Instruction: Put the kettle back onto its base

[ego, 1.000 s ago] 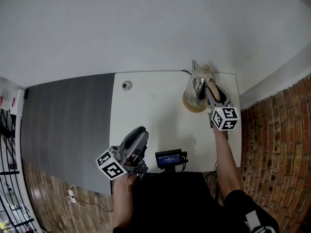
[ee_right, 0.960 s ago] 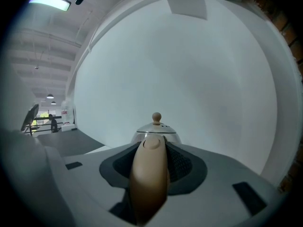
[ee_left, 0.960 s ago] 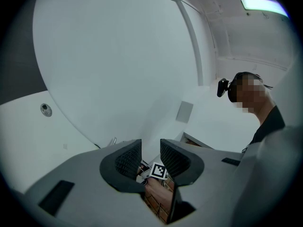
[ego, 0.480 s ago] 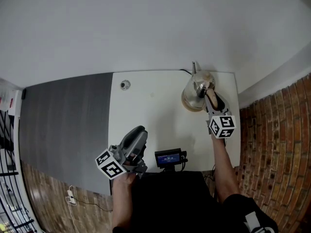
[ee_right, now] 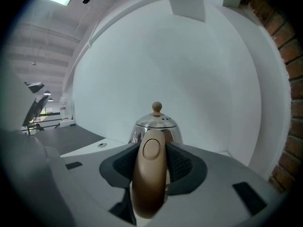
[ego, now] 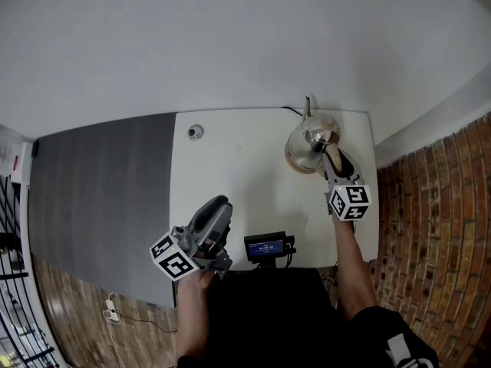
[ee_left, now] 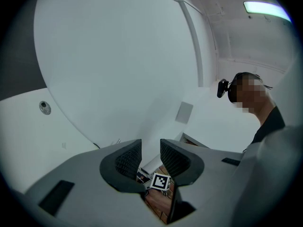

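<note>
Drawing back down the frame since a second ago, the right tongs [ee_right: 152, 156] are clamping the tan handle [ee_right: 150, 188] of the kettle [ee_right: 156, 125], pads pressing both sides. It is standing at the bench's [ego: 230, 167] upper right. At lower left the left tongs [ee_left: 150, 158] are hovering, jaws apart, gripping nothing.
</note>
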`<action>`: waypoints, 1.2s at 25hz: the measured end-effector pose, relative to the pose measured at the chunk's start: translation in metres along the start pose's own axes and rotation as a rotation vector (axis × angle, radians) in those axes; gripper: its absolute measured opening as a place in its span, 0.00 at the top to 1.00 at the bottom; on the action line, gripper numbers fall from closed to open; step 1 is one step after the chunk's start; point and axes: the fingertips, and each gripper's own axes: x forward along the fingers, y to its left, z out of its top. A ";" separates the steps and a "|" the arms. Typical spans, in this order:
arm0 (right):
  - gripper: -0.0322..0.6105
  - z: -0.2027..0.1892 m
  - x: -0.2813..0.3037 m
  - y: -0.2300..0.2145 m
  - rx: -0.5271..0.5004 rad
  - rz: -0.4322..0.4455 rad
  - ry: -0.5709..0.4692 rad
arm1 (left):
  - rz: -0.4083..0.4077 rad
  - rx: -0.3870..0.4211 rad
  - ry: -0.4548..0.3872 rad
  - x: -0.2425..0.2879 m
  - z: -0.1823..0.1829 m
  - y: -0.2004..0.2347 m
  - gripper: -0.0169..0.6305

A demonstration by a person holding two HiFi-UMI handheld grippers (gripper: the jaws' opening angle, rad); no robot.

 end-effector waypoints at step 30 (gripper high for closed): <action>0.70 -0.020 -0.007 0.021 -0.019 -0.090 0.069 | -0.006 -0.010 -0.006 -0.003 -0.001 0.001 0.79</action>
